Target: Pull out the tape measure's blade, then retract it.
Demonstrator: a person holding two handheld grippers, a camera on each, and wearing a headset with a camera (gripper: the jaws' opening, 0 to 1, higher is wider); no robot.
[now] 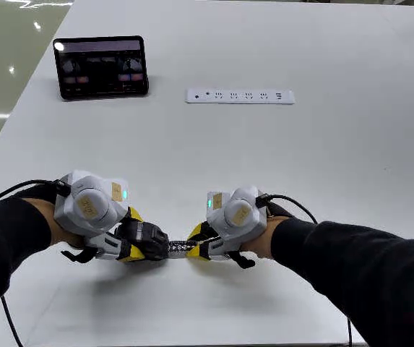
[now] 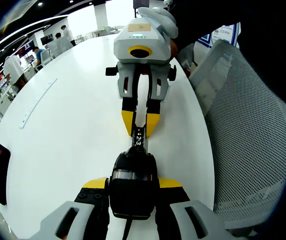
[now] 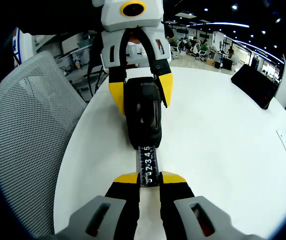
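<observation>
Left fingers (image 2: 95,183) clamp tape measure (image 2: 133,184); right fingers (image 3: 127,178) pinch blade (image 3: 147,162).

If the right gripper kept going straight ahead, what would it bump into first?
Probably the tape measure, straight ahead along the short blade the right gripper pinches. The left gripper holds it.

Blade (image 3: 147,157) tip is buried between the right tongs (image 3: 149,179); we can't see its hook. Left tongs (image 2: 133,182) cover the tape measure case (image 2: 133,172) sides. Tablet (image 1: 101,66) screen at the desk's (image 1: 322,159) far left corner is too small to read.
</observation>
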